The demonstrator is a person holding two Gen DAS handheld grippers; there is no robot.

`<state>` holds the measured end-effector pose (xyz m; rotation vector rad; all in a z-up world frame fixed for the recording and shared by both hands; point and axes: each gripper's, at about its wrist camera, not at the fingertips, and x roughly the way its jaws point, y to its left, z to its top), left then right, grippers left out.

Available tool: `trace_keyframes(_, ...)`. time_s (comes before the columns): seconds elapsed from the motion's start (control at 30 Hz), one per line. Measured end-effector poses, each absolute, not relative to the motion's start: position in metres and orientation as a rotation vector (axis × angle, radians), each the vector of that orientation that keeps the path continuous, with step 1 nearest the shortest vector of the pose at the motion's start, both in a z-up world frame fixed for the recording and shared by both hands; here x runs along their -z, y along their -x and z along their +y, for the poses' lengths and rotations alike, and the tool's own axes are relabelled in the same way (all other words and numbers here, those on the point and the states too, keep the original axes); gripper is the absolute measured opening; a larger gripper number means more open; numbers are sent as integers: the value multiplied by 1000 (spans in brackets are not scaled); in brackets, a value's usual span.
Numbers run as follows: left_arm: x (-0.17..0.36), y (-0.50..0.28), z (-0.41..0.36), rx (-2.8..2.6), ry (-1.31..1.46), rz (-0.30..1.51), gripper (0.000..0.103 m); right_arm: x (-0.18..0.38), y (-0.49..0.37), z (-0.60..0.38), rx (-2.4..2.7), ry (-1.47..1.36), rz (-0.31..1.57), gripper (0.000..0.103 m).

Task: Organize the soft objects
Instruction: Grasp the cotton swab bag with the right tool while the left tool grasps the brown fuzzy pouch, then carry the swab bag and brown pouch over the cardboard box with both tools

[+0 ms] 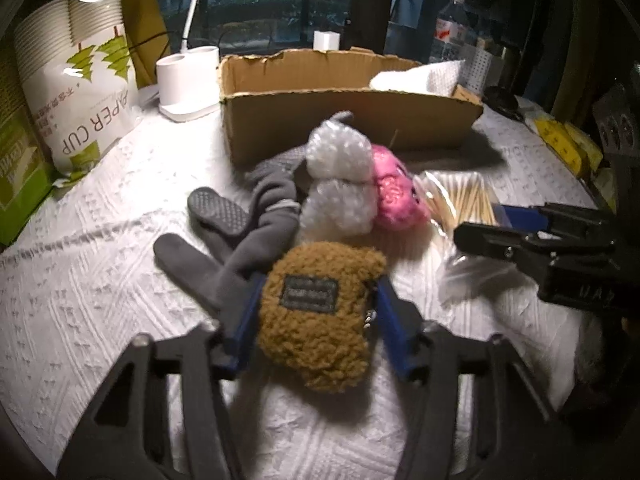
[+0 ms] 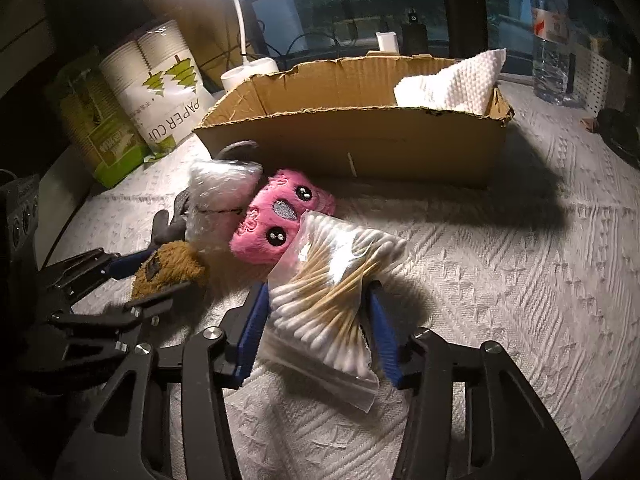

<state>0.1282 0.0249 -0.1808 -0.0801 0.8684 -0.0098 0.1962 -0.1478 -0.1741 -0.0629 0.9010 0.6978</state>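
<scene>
My left gripper (image 1: 318, 300) is shut on a brown fuzzy pouch (image 1: 320, 312) with a grey label; it also shows in the right wrist view (image 2: 168, 268). My right gripper (image 2: 318, 300) is shut on a clear bag of cotton swabs (image 2: 332, 280). Between them on the white cloth lie a pink plush toy (image 2: 280, 220), a bubble-wrap bundle (image 1: 340, 176) and grey gloves (image 1: 240, 232). An open cardboard box (image 2: 360, 136) stands behind them with a white paper towel (image 2: 452, 84) in its right end.
A bag of paper cups (image 1: 76, 80) and a green box (image 1: 16, 168) stand at the left. A white lamp base (image 1: 186, 80) sits left of the box. A water bottle (image 2: 554, 40) stands at the back right. Yellow packets (image 1: 568, 144) lie at the right edge.
</scene>
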Motion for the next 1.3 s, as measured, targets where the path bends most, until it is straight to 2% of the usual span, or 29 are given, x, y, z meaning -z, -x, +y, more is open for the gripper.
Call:
trace_keyframes(0.1,178,-126,25,12,83,862,51,171,-193,-151,-698,68,887,50)
trace_keyframes(0.7,124,-112,15,62,131,741,50,130,-186,-173,-680,61,793,50)
trace_keyframes(1.3,87,-131,12,65,155,661,50,92,-200,-179,-706,62,708,49)
